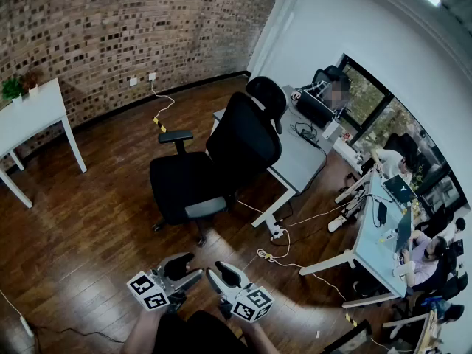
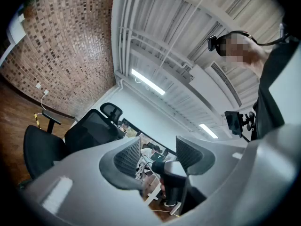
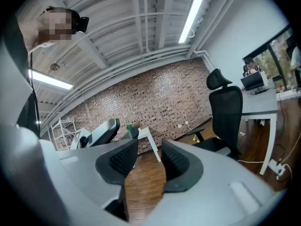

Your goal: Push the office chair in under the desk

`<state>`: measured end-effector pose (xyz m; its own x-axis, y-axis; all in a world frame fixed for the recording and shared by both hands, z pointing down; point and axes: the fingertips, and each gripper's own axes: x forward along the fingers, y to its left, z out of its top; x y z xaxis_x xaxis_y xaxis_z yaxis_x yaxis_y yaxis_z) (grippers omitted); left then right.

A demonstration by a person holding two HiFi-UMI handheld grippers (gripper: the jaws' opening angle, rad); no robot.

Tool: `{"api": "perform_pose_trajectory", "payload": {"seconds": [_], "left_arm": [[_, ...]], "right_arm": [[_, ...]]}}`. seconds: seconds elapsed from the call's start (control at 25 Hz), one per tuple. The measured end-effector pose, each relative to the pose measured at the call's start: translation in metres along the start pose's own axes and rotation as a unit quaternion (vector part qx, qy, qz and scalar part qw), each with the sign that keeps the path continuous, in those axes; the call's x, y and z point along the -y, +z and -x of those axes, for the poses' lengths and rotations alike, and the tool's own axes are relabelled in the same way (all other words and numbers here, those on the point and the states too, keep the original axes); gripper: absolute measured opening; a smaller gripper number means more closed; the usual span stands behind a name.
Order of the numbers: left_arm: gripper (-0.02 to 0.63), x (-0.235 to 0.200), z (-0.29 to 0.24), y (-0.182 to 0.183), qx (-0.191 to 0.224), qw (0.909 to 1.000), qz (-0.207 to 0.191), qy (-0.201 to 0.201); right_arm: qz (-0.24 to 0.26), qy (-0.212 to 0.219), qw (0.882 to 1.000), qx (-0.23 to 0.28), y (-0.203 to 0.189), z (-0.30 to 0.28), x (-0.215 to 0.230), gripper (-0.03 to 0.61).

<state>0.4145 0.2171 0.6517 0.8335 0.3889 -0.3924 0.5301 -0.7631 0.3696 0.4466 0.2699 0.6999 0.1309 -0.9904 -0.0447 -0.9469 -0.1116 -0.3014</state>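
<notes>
Black and pulled out, the office chair (image 1: 214,161) was seen standing on the wooden floor (image 1: 96,220), out from the brick wall's (image 1: 110,28) edge of the floor. Its backrest was turned toward the near long edge of the grey desk (image 1: 295,161) and appeared to touch or nearly touch it, while its seat pointed away from the desk into the open floor. No part of the seat was tucked beneath the desktop.

Both tools were held low at the near edge of the floor, well apart from the chair. The left gripper (image 1: 188,266) was held with its jaws parted and gripping nothing; in the left gripper view the chair was framed to the left of those jaws, far beyond them. The right gripper (image 1: 220,273) was likewise unclenched, with only bare floor seen through its narrow gap, and in the right gripper view the chair and desk were placed to the right of the jaws. The two grippers were kept just beside each other, tips angled toward the chair's seat.
</notes>
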Motion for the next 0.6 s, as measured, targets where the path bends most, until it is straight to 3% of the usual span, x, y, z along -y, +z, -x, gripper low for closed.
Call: {"api": "perform_pose_trajectory", "payload": {"seconds": [0.16, 0.32, 0.44, 0.6], "left_arm": [[0.324, -0.048, -0.018, -0.008, 0.006, 0.9995, -0.005, 0.03], [0.324, -0.089, -0.042, -0.004, 0.021, 0.9963, -0.021, 0.08], [0.324, -0.107, -0.062, 0.001, 0.046, 0.9891, -0.044, 0.132], [0.324, -0.117, -0.105, 0.0, 0.05, 0.9795, -0.084, 0.176]], "right_arm": [[0.0, -0.009, 1.0, -0.018, -0.01, -0.021, 0.08, 0.174], [-0.007, -0.048, 0.999, -0.019, 0.01, -0.023, 0.201, 0.205], [0.02, -0.076, 0.997, -0.012, 0.048, -0.021, 0.305, 0.231], [0.101, -0.116, 0.988, 0.005, 0.137, -0.031, 0.465, 0.244]]}}
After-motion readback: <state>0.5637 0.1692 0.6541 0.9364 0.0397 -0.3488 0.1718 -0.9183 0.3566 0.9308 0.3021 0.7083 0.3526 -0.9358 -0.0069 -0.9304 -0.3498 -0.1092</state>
